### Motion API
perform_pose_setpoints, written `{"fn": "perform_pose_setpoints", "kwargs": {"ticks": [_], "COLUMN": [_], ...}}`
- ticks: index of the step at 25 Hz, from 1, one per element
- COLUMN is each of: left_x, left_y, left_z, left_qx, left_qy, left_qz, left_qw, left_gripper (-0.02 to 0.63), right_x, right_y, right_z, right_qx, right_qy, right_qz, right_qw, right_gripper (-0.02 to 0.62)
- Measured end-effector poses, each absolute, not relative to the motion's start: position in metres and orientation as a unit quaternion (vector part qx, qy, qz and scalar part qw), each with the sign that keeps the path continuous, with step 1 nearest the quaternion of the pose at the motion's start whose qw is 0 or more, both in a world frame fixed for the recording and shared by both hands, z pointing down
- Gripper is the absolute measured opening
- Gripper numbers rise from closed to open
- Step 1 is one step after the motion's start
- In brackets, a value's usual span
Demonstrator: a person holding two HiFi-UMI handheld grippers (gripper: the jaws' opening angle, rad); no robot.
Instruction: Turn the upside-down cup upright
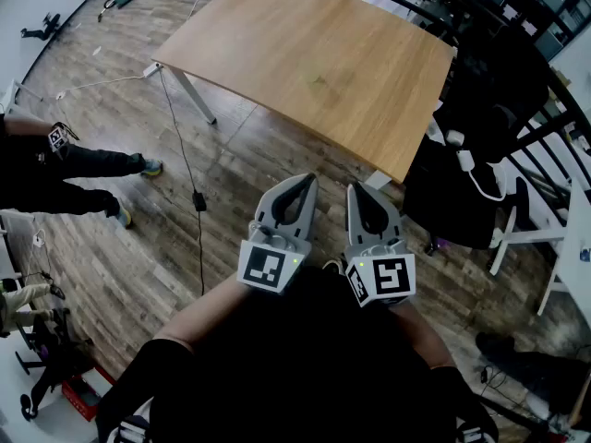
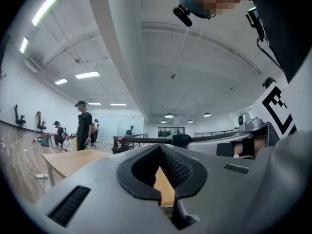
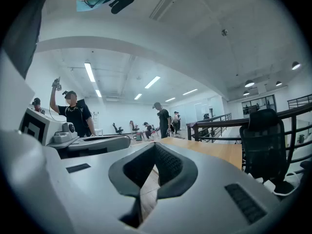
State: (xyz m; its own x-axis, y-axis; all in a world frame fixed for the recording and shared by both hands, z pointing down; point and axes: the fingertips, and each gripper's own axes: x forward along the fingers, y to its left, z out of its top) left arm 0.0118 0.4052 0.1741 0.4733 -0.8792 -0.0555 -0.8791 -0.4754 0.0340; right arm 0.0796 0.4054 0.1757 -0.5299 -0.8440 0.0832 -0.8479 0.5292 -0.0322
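No cup shows in any view. The wooden table [image 1: 314, 53] has a bare top in the head view. My left gripper [image 1: 305, 182] and right gripper [image 1: 362, 190] are held side by side close to my body, above the floor, just short of the table's near corner. Both point level towards the table. The left gripper [image 2: 160, 150] has its jaws pressed together with nothing between them, and part of the table top [image 2: 68, 161] lies beyond it. The right gripper [image 3: 155, 146] is likewise shut and empty, with the table [image 3: 214, 149] ahead of it.
A black office chair [image 1: 462, 192] stands to the right of the table's near corner, with a dark railing [image 1: 554, 109] behind it. A cable [image 1: 189, 173] trails across the wooden floor on the left. A seated person's legs [image 1: 83, 164] reach in from the left edge. Other people stand far off.
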Motion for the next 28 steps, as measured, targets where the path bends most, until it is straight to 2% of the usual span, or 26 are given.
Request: {"fn": "perform_pose_setpoints", "kwargs": {"ticks": [18,28], "left_x": [-0.069,-0.07], "left_y": [0.378,0.258], "left_z": [0.196,0.228], "left_qx": [0.866,0.859], "left_qy": [-0.499,-0.51], "left_qz": [-0.025,0.0], "left_qw": [0.023,0.04], "left_gripper": [0.008,0.008], "right_x": [0.016,0.016], "right_y": [0.381,0.254], "right_z": [0.195,0.231], "right_qx": [0.515,0.478], "right_qy": [-0.855,-0.874], "right_qz": [0.052,0.074], "right_qw": [0.038,0.036], "right_gripper": [0.012,0.014]}}
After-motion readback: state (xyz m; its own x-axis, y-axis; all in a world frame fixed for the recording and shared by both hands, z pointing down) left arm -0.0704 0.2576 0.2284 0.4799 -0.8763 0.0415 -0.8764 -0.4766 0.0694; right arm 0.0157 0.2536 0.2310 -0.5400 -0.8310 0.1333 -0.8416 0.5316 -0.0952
